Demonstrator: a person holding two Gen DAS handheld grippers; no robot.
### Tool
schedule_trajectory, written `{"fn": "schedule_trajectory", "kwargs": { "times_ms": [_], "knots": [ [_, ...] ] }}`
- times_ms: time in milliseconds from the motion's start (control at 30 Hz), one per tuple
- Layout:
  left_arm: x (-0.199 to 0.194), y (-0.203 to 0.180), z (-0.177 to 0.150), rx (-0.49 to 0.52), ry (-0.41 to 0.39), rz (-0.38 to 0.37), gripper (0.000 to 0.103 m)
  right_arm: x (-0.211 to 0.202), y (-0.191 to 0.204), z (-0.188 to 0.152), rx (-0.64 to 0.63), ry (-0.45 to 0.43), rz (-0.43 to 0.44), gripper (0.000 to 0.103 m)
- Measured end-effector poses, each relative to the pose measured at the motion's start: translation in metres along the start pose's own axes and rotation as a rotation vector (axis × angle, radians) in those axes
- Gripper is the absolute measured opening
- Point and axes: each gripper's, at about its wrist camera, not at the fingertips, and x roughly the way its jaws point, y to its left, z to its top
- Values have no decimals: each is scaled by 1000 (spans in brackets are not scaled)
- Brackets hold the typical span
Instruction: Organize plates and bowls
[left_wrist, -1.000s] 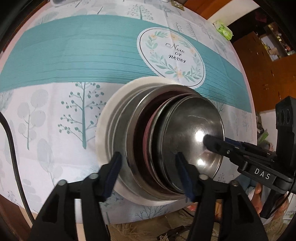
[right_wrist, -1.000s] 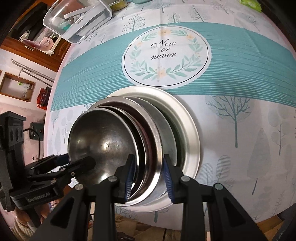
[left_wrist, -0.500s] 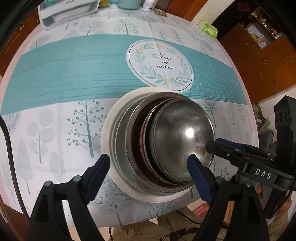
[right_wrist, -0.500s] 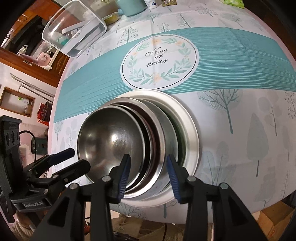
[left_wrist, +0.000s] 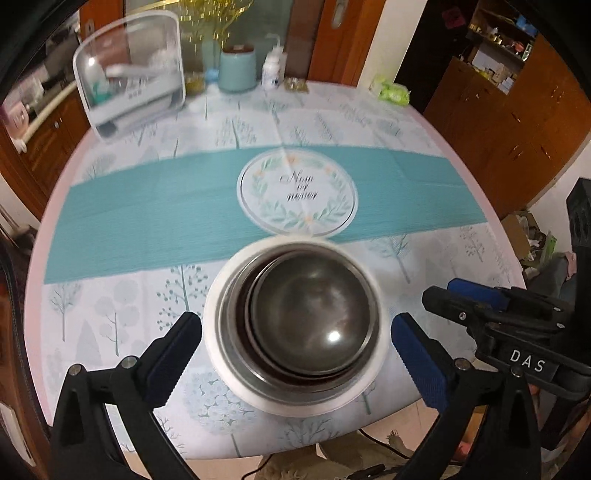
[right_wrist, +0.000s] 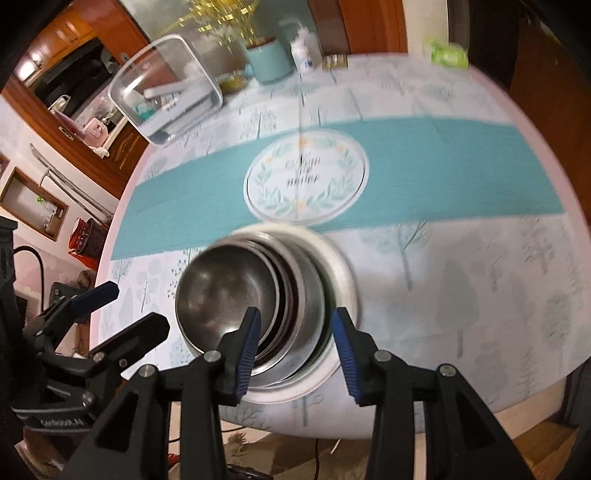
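A nested stack of dishes stands near the front edge of the round table (left_wrist: 110, 206), which is covered with a pale tree-print cloth crossed by a teal band. The base of the stack is a wide white round plate (left_wrist: 225, 354); inside it sit a large stainless-steel bowl (right_wrist: 314, 295), a dark red dish of which only the rim shows, and on top a small stainless-steel bowl (left_wrist: 310, 314). The left claw (left_wrist: 295, 350) is above the stack and fully released: its jaws have just been opening, and the blue pads stand outside the plate on either side, touching nothing. The right claw (right_wrist: 295, 343) is released as well, its jaws parted over the near rims of the bowls with no pad pressing on any dish. At the far side of the table stand a clear plastic lidded box (left_wrist: 129, 70), a pale teal cylindrical canister (left_wrist: 238, 68) and a small white squeeze bottle (left_wrist: 271, 68). Both views are motion-blurred.
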Motion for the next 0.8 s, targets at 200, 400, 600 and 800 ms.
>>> {"fn": "schedule_trajectory", "kwargs": {
  "times_ms": [200, 400, 600, 800],
  "knots": [
    [-29, -32, 5, 16, -89, 67, 102, -44, -8, 4, -9, -118, -38, 48],
    [-52, -50, 5, -14, -139, 63, 102, -84, -14, 2, -6, -240, -74, 55],
    [-66, -68, -1, -10, -173, 137, 102, -97, -21, -3, -1, -251, -85, 55],
    [-78, -74, -10, -33, -197, 159, 102, -111, -21, -13, -17, -286, -103, 55]
  ]
}}
